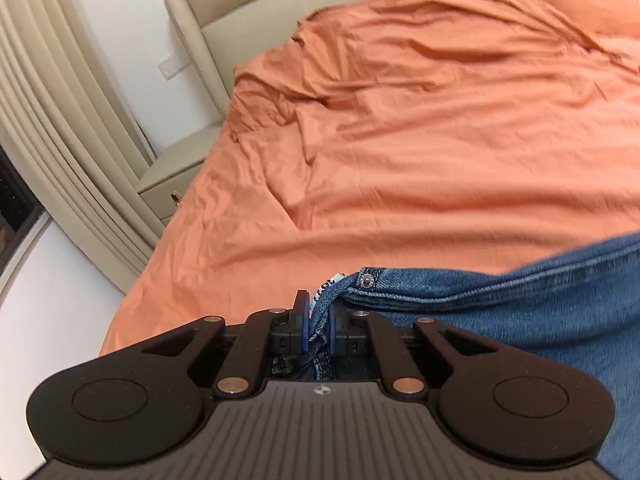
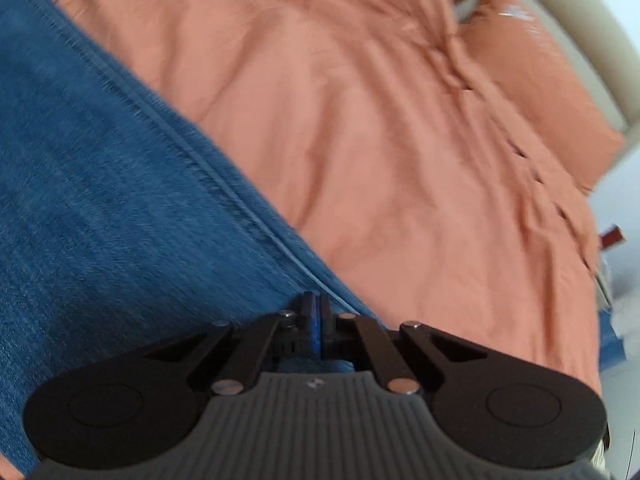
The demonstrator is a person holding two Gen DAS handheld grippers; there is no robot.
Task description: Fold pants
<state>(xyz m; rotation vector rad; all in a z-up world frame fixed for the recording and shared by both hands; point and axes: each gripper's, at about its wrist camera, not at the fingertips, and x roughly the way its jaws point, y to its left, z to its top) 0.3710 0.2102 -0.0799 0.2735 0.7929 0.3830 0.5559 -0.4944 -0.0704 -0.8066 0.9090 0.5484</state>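
- My left claw (image 1: 318,316) is pinching the waistband of the jeans (image 1: 540,320), right by the metal button (image 1: 366,281); denim bunches between the blue pads.
- My right claw (image 2: 316,320) has its pads pressed together at the edge of the jeans, beside a long seam (image 2: 224,184). I judge it holds a thin fold of denim, though blur hides the bite.
- The jeans lie on the orange bedsheet (image 1: 400,140), spread between my two claws.
- Denim feels to me like a heavy, limp but fairly thick cloth: it will sag between grips and drag on the wrinkled sheet.
- It is not fragile or slippery, so a firm pinch suits it.
- Best holds are the doubled waistband and the stitched seams, where layers stay together.
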